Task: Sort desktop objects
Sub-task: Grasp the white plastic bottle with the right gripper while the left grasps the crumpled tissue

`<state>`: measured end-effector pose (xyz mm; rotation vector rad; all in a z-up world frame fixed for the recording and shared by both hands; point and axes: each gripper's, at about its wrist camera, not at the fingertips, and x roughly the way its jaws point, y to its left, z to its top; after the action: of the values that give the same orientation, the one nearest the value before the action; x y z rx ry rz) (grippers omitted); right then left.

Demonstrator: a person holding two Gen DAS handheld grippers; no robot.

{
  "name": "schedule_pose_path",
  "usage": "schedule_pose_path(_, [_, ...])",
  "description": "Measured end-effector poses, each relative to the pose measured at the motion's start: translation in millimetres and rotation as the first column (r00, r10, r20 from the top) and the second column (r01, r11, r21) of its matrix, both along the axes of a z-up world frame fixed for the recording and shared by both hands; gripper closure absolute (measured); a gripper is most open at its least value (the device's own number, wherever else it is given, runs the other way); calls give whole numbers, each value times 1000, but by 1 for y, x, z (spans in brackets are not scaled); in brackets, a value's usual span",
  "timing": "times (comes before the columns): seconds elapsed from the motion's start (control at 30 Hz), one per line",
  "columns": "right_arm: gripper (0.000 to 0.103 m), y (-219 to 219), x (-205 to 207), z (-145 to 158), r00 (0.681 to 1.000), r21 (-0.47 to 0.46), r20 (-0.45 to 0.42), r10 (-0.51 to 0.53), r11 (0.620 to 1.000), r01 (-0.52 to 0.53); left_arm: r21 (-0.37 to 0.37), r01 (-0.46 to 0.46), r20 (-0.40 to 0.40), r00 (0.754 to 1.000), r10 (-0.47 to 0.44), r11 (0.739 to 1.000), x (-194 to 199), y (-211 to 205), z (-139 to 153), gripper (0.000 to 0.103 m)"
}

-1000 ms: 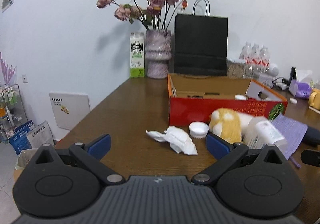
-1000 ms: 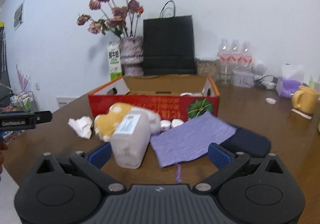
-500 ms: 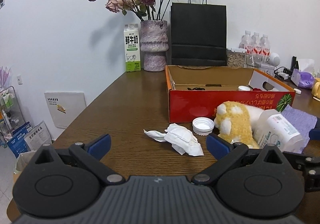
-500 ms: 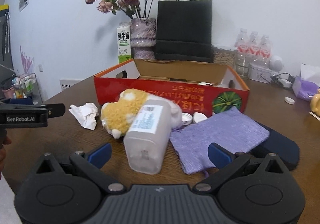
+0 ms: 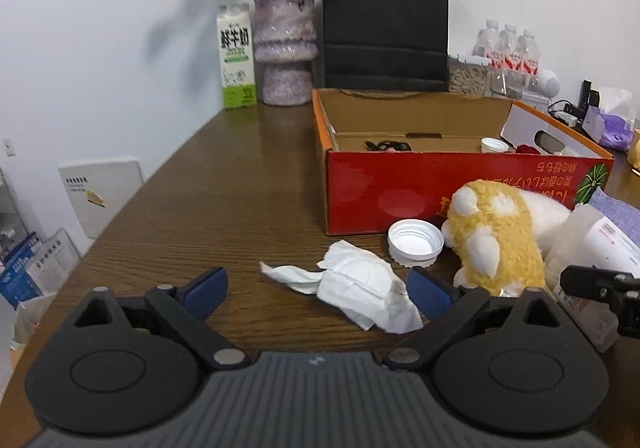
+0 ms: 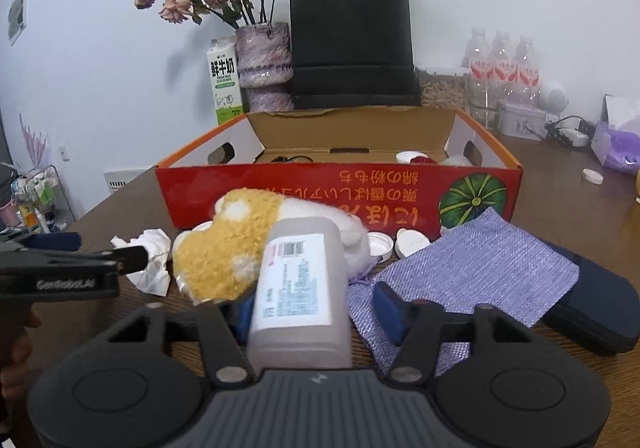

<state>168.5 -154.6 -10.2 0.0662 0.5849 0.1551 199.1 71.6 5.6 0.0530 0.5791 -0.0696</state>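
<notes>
A crumpled white tissue (image 5: 360, 288) lies on the brown table (image 5: 224, 207), between the blue pads of my left gripper (image 5: 318, 288). Its jaws are closing, still wide, and neither pad presses the tissue. A pale plastic bottle (image 6: 300, 280) with a white label lies on its side against a yellow and white plush toy (image 6: 224, 248). My right gripper (image 6: 314, 314) straddles the bottle with its jaws closing. A gap still shows between the right pad (image 6: 390, 312) and the bottle. The left pad is mostly hidden behind it.
An open red cardboard box (image 6: 320, 191) stands just behind the toy, with loose white caps (image 5: 416, 242) before it. A purple cloth (image 6: 480, 268) lies over a dark blue case (image 6: 600, 308) on the right. A vase (image 5: 284, 47), milk carton (image 5: 236, 55), black bag (image 5: 384, 19) and water bottles (image 6: 504, 67) line the wall.
Both grippers moved forward and lower toward the clutter. The right jaws narrowed around the bottle, which now sits between them. The left jaws narrowed slightly around the tissue.
</notes>
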Motion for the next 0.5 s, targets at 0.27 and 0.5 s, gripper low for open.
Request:
schedule_pose_path(0.27, [63, 1, 4, -4, 1000, 3, 0, 16, 1000, -16, -49, 46, -45, 998, -48, 998, 15, -1, -7, 76])
schedule_pose_path(0.5, [63, -3, -3, -3, 1000, 18, 16, 25, 1000, -25, -78, 42, -3, 999, -42, 996, 1, 4, -2, 88])
